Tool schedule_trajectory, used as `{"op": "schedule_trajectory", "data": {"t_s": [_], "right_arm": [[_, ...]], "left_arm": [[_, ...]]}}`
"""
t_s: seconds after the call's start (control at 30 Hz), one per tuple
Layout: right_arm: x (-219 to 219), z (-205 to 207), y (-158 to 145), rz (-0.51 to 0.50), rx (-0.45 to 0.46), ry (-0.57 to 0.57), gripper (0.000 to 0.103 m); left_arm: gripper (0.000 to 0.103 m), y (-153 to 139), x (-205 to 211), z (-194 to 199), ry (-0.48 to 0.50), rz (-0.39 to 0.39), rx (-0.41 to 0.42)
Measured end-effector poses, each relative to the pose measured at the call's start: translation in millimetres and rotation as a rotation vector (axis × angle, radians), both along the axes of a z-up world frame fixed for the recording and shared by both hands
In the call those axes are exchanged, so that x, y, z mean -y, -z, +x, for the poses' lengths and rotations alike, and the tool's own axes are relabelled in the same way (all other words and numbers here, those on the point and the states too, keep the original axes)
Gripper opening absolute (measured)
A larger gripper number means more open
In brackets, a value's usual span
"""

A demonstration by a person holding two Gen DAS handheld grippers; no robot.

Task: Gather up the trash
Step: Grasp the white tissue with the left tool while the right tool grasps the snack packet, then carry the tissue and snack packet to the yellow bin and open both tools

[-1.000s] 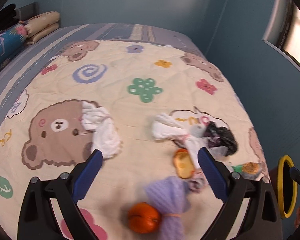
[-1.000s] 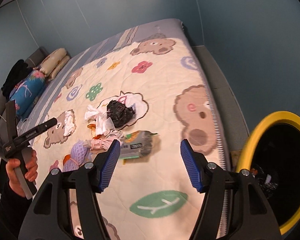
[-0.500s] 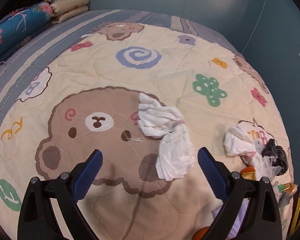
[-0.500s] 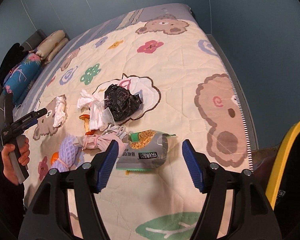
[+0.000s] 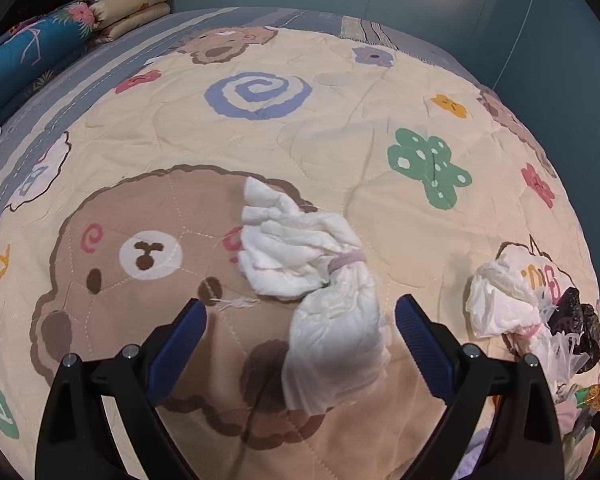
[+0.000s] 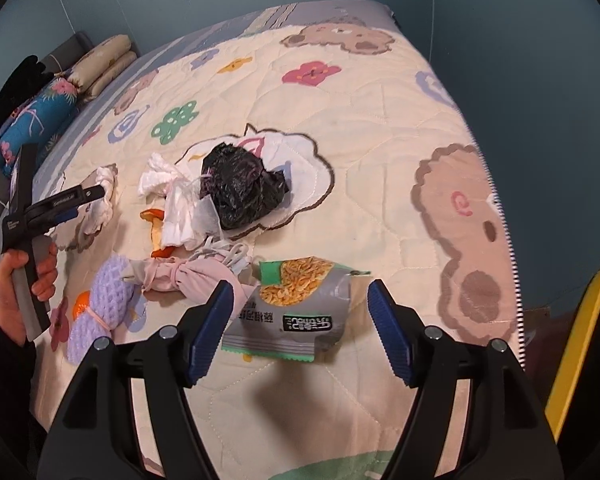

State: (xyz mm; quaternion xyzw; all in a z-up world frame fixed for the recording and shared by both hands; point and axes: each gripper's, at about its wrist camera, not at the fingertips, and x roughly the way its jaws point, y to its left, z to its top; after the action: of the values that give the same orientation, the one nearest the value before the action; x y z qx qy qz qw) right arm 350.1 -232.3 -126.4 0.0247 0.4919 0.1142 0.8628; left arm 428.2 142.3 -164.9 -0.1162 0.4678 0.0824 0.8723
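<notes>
Both hand-held grippers lowered toward bed | left hand-held gripper (image 5: 300, 332) agape over white tied cloth bundle (image 5: 316, 280) | right hand-held gripper (image 6: 300, 320) widening, empty, over grey snack pouch (image 6: 296, 308) | nothing collected yet.

left gripper (image 5: 300, 320): two black plastic arms in a V, each tipped with a blue ribbed pad on its inner face
left gripper screws: a pair of round silver bolt heads on each arm, just behind the pad
right gripper (image 6: 300, 300): same build, black arms, blue ribbed pads (image 6: 388, 332) facing each other, matching silver bolt heads behind them
left gripper from the side (image 6: 60, 208): black body, small pale lettering along the upper arm, a blue pad at the tip, a grey handle below
left hand (image 6: 20, 292): wraps the grey handle behind the claw
sleeve (image 6: 0, 360): dark, at the wrist behind that hand
</notes>
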Motion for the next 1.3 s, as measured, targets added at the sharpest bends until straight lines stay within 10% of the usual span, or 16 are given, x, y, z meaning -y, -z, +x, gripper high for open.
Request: {"op": "schedule_trajectory", "data": {"t_s": [0.33,0.7,1.3], "right_arm": [[-3.9,11.7,19.8,0.045,-0.056,0.010,0.050],[-0.5,13.7,21.5,0.062,-0.064,0.033,0.021],[10.3,-32.3,-32.3,0.076,0.039,0.014,0.017]], "left_arm": [[0.073,17.2,11.1,11.2,0.016,0.007,-0.041],[0.020,11.1,10.7,6.3,0.035,-0.025,-0.020],[0.017,-45.8,3.4,-51.4,0.052,-0.067,0.067]]}}
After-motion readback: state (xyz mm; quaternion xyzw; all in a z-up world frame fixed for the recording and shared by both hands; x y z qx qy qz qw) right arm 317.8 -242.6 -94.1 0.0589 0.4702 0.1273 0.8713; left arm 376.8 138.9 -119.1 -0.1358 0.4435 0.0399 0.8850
